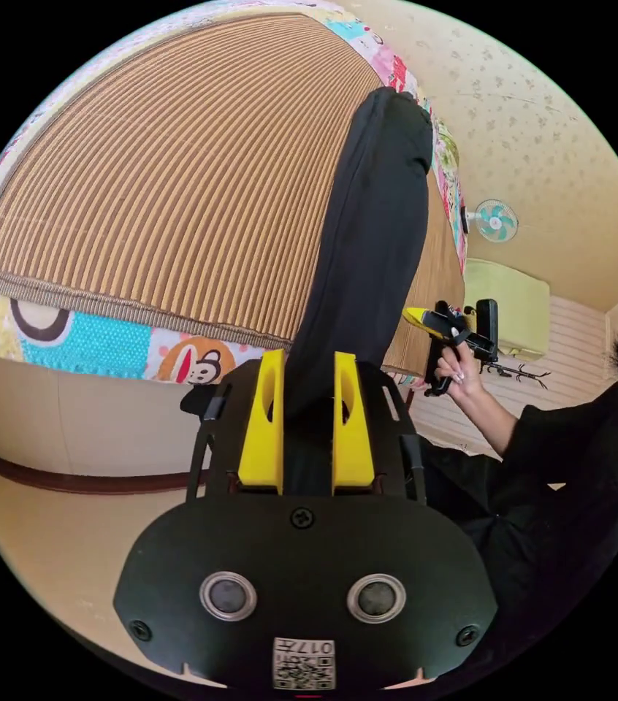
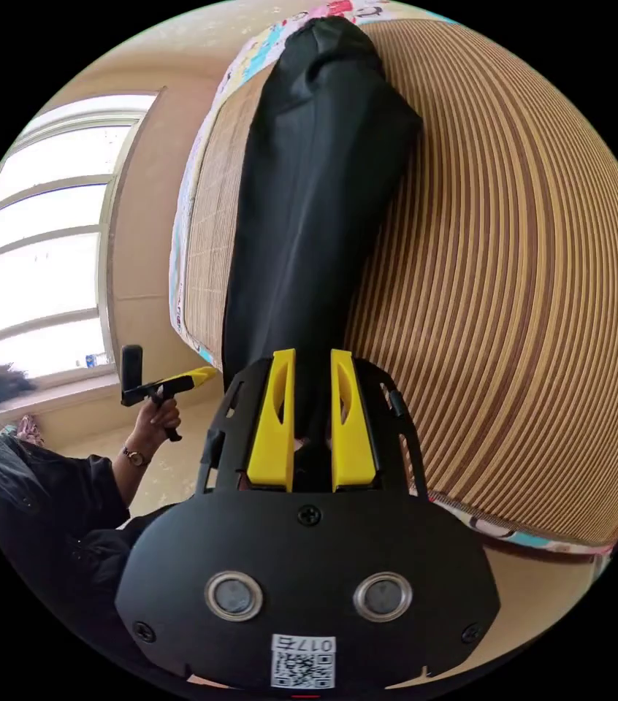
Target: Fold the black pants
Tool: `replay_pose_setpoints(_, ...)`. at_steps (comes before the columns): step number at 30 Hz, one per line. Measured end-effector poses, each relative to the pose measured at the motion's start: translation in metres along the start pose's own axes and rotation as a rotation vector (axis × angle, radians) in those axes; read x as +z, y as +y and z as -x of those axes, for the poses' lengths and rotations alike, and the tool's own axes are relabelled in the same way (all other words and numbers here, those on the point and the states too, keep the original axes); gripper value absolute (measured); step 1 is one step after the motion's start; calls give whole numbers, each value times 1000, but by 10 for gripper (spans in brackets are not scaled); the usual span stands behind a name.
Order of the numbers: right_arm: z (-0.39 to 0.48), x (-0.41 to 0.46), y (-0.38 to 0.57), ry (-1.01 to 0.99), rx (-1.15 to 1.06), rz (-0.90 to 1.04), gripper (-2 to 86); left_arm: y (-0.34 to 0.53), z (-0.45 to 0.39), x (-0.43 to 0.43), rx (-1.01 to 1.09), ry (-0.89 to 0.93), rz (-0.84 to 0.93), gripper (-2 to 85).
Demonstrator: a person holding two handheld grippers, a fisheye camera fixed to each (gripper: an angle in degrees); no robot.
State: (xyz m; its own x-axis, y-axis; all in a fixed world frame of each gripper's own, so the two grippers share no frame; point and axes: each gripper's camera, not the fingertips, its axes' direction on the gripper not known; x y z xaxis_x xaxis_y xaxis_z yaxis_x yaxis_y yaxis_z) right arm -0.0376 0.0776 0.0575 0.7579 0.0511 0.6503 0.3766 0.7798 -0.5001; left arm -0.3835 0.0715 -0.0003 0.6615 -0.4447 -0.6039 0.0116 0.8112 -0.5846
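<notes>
Pants (image 1: 371, 241): one pair, black, stretched long across a striped mat (image 1: 163, 168) on a bed with a cartoon-print sheet (image 1: 112, 349). Grippers: two, each with two yellow jaws. Left gripper (image 1: 309, 387) clamped on one end of the pants at the bed's near edge, dark cloth running between both jaws and back into the black body. Right gripper (image 2: 313, 387) likewise pinching an end of the pants (image 2: 316, 182), fabric filling the gap between its jaws. Hands: two seen, one per view. Seen from the left gripper view, the right gripper (image 1: 426, 320) off beside the bed, held by a hand (image 1: 462, 372) (jaw gap too small to judge from there). Seen from the right gripper view, the left gripper (image 2: 196, 376) near the bed corner, gripped by a hand (image 2: 154, 416) with a wristwatch.

Looks smooth, matte, narrow, lying as one band from the near edge to the far edge of the mat, widening a little midway, with soft lengthwise creases and a rounded far end. Legs not separable by eye; waistband hard to make out. Held ends hidden behind the jaws. Far end bunched at the mat's far border. One wall fan (image 1: 495, 220), one window (image 2: 39, 241). Person's dark sleeve cut off at the frame edge.
</notes>
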Motion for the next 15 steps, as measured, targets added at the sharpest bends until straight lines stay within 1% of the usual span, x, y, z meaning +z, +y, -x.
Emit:
replay_pose_setpoints(1,0,11,13,-29,12,25,78,-4,-3,6,9,-7,32,98)
replay_pose_setpoints(3,1,28,25,-56,18,71,78,-14,-8,22,-16,-91,134,82)
replay_pose_setpoints(4,1,38,30,-64,28,104,78,-15,-8,24,-20,-99,145,76)
replay_pose_setpoints(7,0,49,36,-125,45,95,80,-19,-10,24,-21,-79,162,59)
replay_pose_setpoints(9,-3,53,32,-120,42,108,72,-24,-10,21,-8,-59,184,45)
replay_pose_setpoints(10,-6,52,29,-99,50,124,52,-25,-11,20,0,-42,191,42)
replay_pose_setpoints(13,-4,23,31,-233,-65,169,30,-27,-10,12,42,87,214,27)
replay_pose_setpoints(15,-2,-4,40,-280,-124,175,26,-24,-7,10,100,294,244,18)
